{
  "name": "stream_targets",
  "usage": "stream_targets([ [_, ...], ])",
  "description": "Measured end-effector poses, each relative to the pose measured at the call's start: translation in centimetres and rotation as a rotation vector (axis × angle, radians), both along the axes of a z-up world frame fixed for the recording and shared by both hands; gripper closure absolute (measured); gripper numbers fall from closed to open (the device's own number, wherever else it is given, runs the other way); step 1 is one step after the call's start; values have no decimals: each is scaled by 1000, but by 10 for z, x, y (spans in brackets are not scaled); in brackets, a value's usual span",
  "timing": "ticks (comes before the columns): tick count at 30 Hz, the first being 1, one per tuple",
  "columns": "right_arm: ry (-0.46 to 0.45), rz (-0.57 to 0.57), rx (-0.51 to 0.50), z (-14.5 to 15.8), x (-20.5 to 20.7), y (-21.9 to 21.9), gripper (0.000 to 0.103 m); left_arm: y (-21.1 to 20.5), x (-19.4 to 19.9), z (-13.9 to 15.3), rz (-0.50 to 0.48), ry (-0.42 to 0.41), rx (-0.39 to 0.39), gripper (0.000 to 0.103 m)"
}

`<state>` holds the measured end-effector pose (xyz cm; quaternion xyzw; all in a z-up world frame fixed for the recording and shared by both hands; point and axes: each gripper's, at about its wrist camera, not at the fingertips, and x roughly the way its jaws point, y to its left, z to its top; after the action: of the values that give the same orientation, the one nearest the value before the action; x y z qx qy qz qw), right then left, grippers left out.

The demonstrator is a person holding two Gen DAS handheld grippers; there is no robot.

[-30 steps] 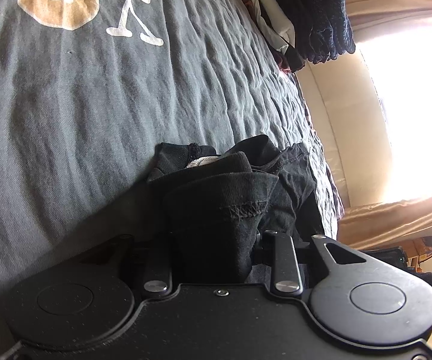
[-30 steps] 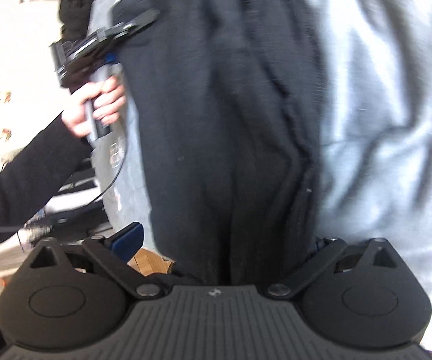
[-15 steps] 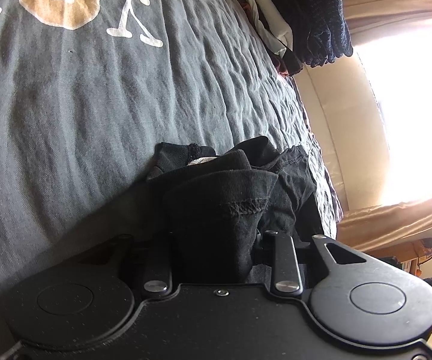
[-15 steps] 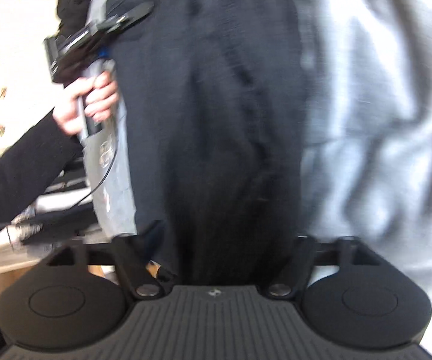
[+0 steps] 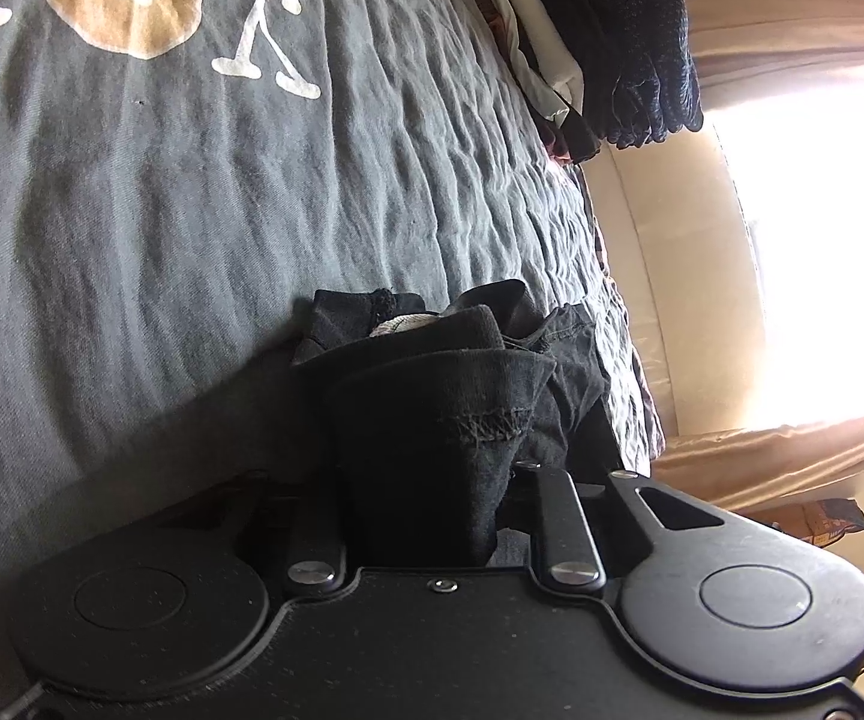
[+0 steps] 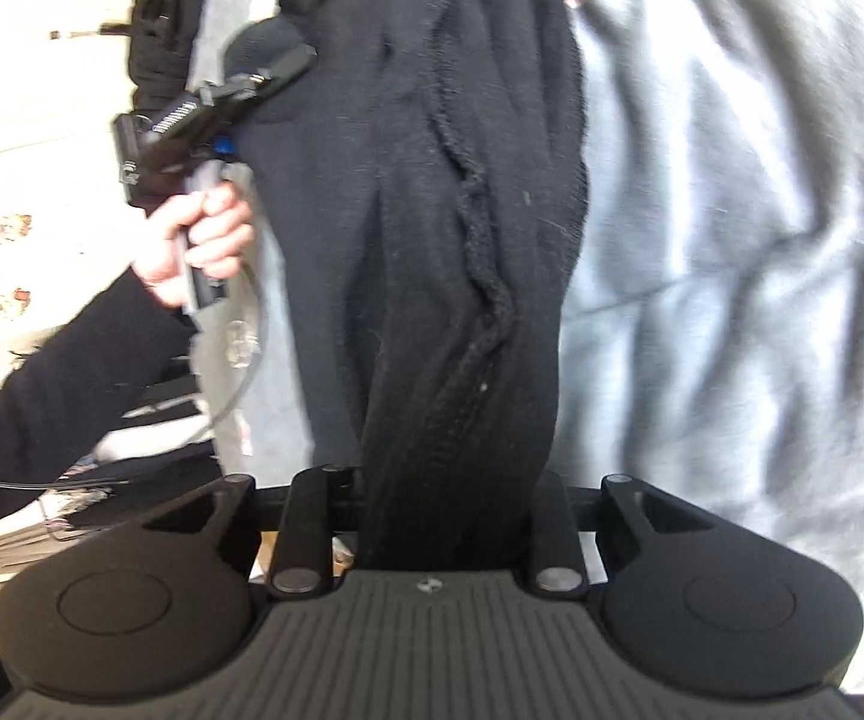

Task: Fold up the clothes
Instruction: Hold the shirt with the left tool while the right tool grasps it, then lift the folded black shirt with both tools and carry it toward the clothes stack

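Fingers of both grippers are clamped on one black garment (image 6: 432, 240). Left gripper (image 5: 426, 504) pinches a bunched hem, its frayed stitching visible at centre; right gripper (image 6: 450, 516) grips the other end, cloth stretched toward 12 o'clock. Garment spans a grey bedspread (image 5: 192, 210) bearing a tan-and-white print at 11 o'clock. Stacked clothes (image 5: 612, 42) sit at 1 o'clock. In the right view, a hand (image 6: 204, 240) in a black sleeve holds the left gripper at 10 o'clock.
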<state>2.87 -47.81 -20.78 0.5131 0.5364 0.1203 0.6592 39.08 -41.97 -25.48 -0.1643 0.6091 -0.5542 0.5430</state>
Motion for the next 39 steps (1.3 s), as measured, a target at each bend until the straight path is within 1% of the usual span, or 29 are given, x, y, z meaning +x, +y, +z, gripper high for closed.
stream_targets([
  [5, -81, -21, 66, 24, -1, 3, 78, 3, -7, 24, -13, -1, -30, 84],
  [11, -163, 13, 100, 54, -5, 22, 78, 10, -18, 64, -1, -3, -51, 85],
  [15, -208, 8, 119, 73, -23, 27, 78, 11, -24, 105, 23, -26, -64, 85],
  [17, -232, 6, 116, 84, -37, 30, 78, 5, -28, 132, 26, -51, -71, 85],
  [21, -282, 16, 99, 118, -58, 19, 79, -20, -42, 192, 33, -111, -95, 85],
  [26, -361, 80, 61, 161, -125, 20, 78, -70, -73, 278, 83, -200, -118, 85],
  [28, -400, 113, 46, 179, -151, 13, 79, -91, -86, 312, 105, -236, -127, 85],
  [30, -430, 134, 34, 186, -196, 16, 79, -112, -98, 343, 128, -267, -134, 85],
  [33, -444, 148, 23, 189, -270, 16, 79, -147, -111, 377, 149, -295, -139, 85],
  [34, -444, 159, 21, 192, -285, 14, 79, -159, -114, 387, 150, -306, -140, 85],
  [38, -469, 152, -19, 208, -321, -2, 78, -211, -117, 422, 122, -353, -169, 85],
  [39, -453, 208, -3, 212, -327, -5, 78, -223, -116, 429, 114, -365, -182, 85],
])
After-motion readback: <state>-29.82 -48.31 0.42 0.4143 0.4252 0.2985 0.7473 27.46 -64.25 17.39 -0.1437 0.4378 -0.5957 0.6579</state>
